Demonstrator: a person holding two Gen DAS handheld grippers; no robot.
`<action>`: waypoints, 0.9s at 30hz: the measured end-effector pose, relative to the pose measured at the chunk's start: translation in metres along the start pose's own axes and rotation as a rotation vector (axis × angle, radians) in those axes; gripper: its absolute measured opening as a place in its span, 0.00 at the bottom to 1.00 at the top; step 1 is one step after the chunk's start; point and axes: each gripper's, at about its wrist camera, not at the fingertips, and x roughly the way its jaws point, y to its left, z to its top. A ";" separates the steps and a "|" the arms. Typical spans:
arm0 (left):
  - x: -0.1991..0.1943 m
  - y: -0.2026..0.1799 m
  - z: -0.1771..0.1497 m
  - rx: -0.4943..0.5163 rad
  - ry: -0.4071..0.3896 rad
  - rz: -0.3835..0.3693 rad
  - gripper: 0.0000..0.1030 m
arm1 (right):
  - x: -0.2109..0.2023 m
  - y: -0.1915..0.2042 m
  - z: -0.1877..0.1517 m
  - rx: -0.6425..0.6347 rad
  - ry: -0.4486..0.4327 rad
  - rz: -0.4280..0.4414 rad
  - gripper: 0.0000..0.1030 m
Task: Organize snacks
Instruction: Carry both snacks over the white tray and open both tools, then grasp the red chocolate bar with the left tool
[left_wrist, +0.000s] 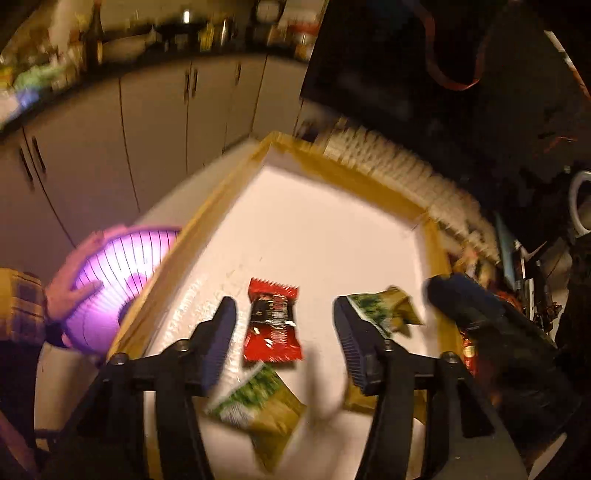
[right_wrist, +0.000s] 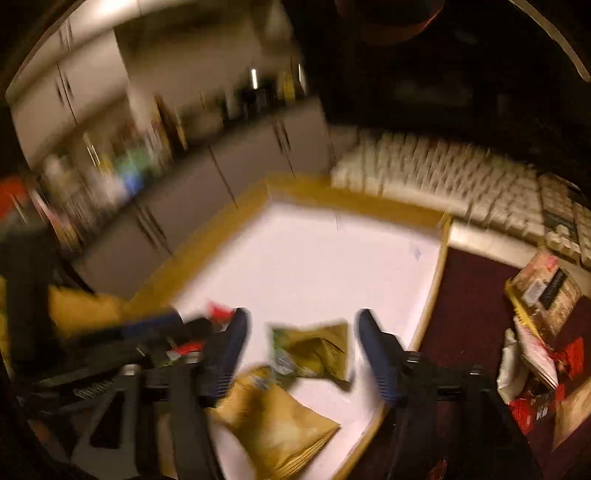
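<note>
A shallow white box with a tan rim (left_wrist: 221, 218) holds snack packets. In the left wrist view my left gripper (left_wrist: 284, 314) is open above a red packet (left_wrist: 273, 325); green-and-gold packets lie near its right finger (left_wrist: 388, 306) and below (left_wrist: 258, 406). My right gripper shows at the box's right edge (left_wrist: 465, 299). In the right wrist view my right gripper (right_wrist: 301, 325) is open over a green-and-gold packet (right_wrist: 314, 350), with a larger gold packet (right_wrist: 277, 424) nearer. The box rim (right_wrist: 214, 229) and the left gripper (right_wrist: 147, 332) show there too.
A purple ribbed basket (left_wrist: 110, 273) sits left of the box, with a hand on it. A keyboard (right_wrist: 461, 177) lies behind the box. More snack packets (right_wrist: 535, 350) lie on the dark red surface at right. Cabinets stand behind.
</note>
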 end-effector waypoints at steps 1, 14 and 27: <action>-0.013 -0.006 -0.007 0.010 -0.039 0.006 0.65 | -0.014 -0.005 -0.004 0.027 -0.042 -0.017 0.82; -0.039 -0.130 -0.068 0.302 0.042 -0.198 0.70 | -0.138 -0.146 -0.096 0.372 -0.082 -0.084 0.79; 0.034 -0.222 -0.061 0.610 0.212 -0.106 0.67 | -0.141 -0.184 -0.108 0.451 -0.044 -0.249 0.64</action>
